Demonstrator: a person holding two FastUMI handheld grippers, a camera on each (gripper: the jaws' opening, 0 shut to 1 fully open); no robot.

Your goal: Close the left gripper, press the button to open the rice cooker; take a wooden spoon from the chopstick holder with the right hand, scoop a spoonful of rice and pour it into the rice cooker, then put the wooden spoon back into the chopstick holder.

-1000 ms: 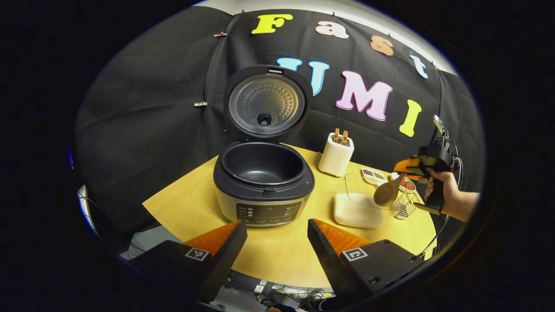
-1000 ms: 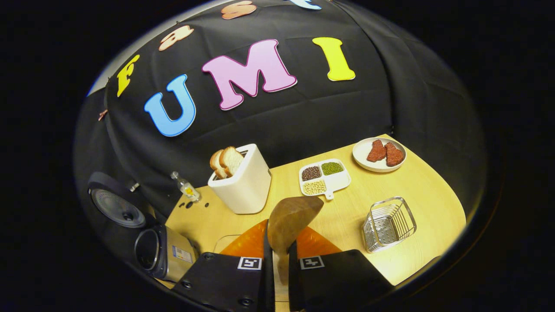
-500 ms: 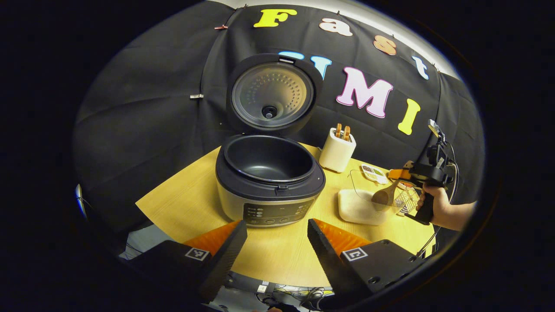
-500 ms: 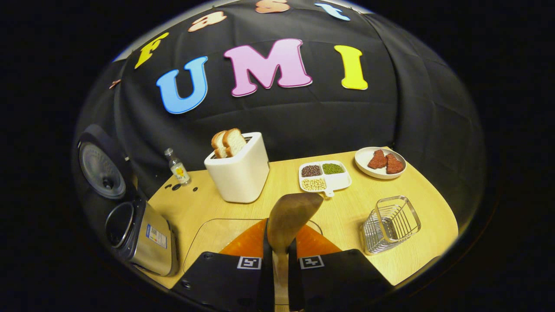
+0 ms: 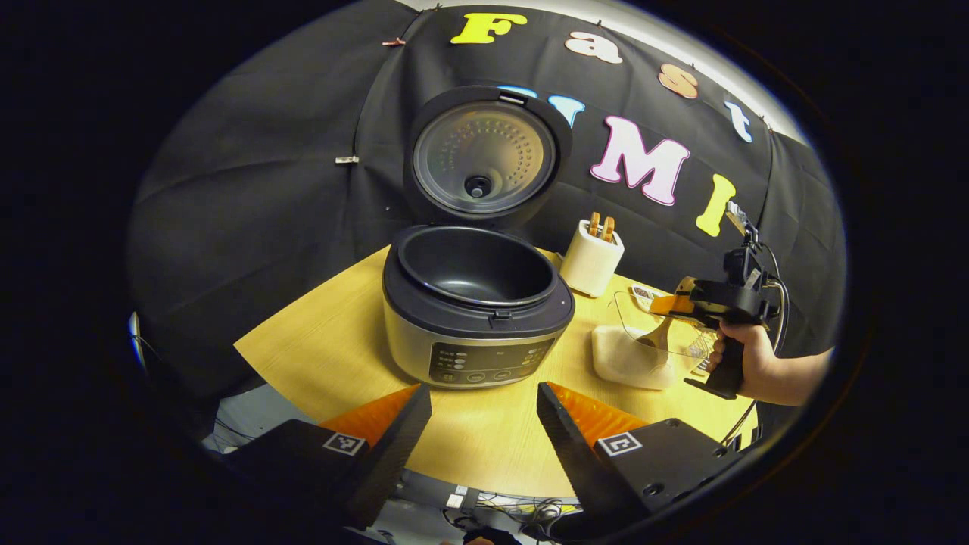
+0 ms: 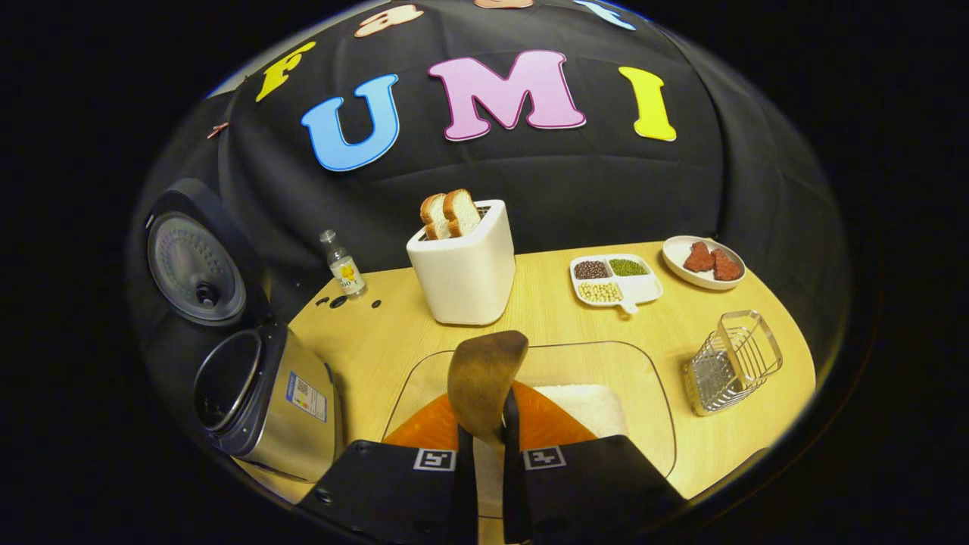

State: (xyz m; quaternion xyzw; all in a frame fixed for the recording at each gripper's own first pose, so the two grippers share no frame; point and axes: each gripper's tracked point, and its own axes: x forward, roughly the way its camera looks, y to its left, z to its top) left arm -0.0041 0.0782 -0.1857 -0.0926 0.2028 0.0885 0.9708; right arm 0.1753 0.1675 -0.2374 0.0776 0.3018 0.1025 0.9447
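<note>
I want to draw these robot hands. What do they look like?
Each gripper is a dark boxy block with two wedge-shaped fingers and a small square black-and-white marker on each side. The left gripper shows both markers, like the right gripper. From afar, the right one has a black pistol handle, a cable, and a bare hand around it.

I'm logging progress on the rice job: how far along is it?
Done: the rice cooker stands open and the right gripper holds the wooden spoon. In hand: the spoon is above the clear rice container. Left: scooping, pouring into the cooker, returning the spoon to the wire holder.
</note>
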